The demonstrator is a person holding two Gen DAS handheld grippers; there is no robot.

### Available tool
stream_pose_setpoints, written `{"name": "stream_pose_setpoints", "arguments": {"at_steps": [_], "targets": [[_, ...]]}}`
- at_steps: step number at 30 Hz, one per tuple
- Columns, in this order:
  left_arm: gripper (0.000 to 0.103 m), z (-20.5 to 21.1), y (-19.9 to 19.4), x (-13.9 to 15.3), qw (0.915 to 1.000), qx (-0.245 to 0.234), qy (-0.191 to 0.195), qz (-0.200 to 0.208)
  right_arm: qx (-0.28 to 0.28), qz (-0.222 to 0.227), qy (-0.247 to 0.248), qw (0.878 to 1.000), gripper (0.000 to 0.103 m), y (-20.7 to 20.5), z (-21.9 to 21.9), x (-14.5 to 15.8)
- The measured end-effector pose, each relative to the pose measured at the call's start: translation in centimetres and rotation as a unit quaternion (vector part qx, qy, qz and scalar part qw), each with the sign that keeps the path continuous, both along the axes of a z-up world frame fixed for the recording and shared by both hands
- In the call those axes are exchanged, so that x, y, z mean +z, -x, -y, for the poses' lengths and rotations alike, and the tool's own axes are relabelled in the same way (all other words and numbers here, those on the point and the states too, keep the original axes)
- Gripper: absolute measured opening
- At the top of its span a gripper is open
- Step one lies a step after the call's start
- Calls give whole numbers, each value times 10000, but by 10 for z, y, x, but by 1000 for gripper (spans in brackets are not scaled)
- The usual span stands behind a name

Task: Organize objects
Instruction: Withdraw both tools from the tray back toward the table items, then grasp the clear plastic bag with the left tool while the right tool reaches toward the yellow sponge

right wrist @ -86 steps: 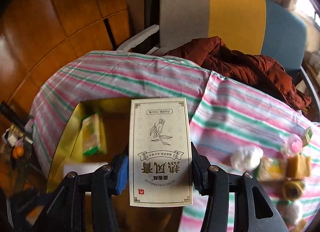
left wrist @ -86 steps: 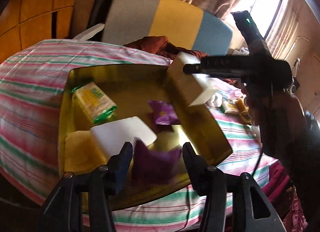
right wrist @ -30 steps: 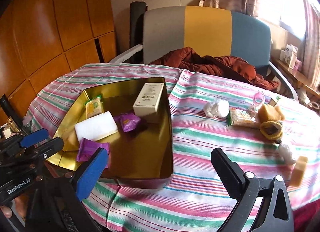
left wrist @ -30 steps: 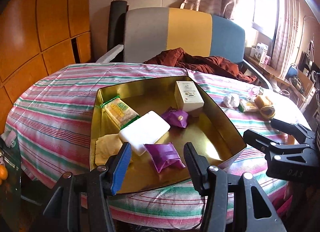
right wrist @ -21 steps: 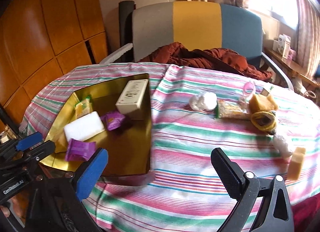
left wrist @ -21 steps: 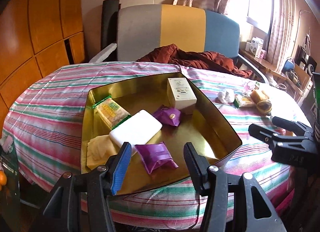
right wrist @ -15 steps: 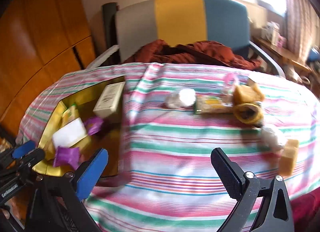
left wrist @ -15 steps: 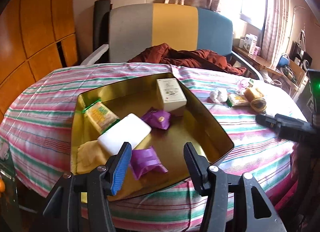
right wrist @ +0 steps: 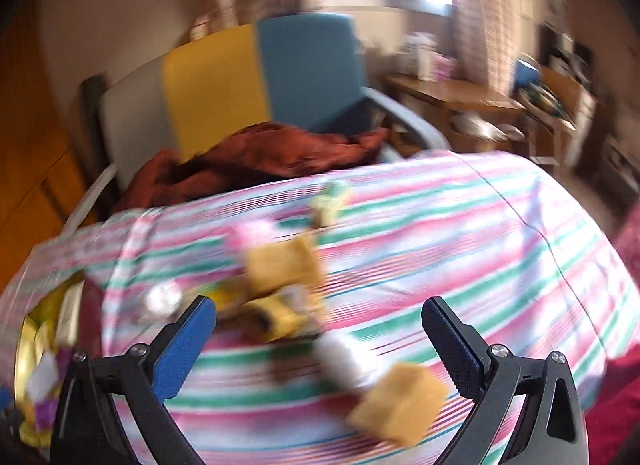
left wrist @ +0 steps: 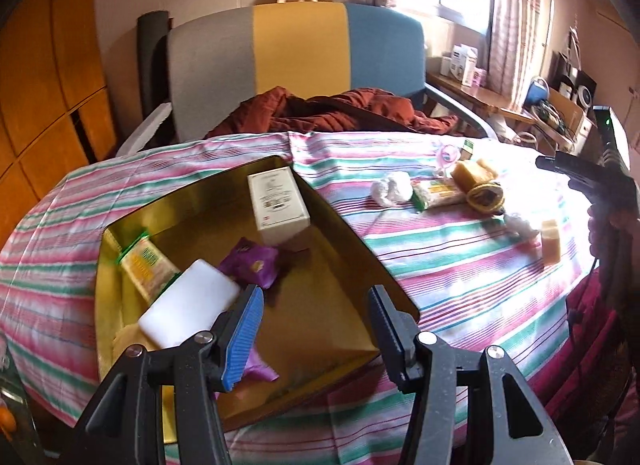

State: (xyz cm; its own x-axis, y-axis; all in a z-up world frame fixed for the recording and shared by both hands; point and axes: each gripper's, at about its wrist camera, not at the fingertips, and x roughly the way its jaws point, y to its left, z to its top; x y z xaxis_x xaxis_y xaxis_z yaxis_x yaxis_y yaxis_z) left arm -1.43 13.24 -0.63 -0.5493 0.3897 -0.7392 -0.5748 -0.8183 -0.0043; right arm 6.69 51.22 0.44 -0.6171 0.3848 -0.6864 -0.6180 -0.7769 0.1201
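A gold tray (left wrist: 360, 249) on the striped tablecloth holds a cream box (left wrist: 278, 201), a white block (left wrist: 188, 303), a green-and-yellow packet (left wrist: 146, 267) and purple packets (left wrist: 252, 265). My left gripper (left wrist: 316, 329) is open and empty over the tray's near edge. My right gripper (right wrist: 320, 335) is open and empty above loose items on the cloth: a yellow block (right wrist: 400, 405), a white wad (right wrist: 340, 359) and yellow rolls (right wrist: 280, 265). The right wrist view is blurred. The right gripper's body also shows in the left wrist view (left wrist: 592, 181).
More loose items lie right of the tray: a white wad (left wrist: 390, 191), a snack packet (left wrist: 436, 193), a yellow roll (left wrist: 484, 193) and a tan block (left wrist: 551, 241). A chair (left wrist: 296, 53) with a brown jacket (left wrist: 332, 111) stands behind the table.
The right gripper let go of the cream box, which now lies in the tray, opened wide and swung right over the loose items. The left gripper drew back from the tray and turned right.
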Motion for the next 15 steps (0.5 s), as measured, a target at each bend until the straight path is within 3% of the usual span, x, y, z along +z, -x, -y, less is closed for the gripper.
{"name": "stream_pose_setpoints", "arguments": {"at_steps": [5, 15], "targets": [[55, -30, 10, 3, 9996, -266, 83, -35, -815, -230, 946, 9919, 103, -23, -46, -21], [55, -115, 49, -8, 9951, -905, 359, 146, -796, -460, 1350, 9866, 103, -30, -53, -24]]}}
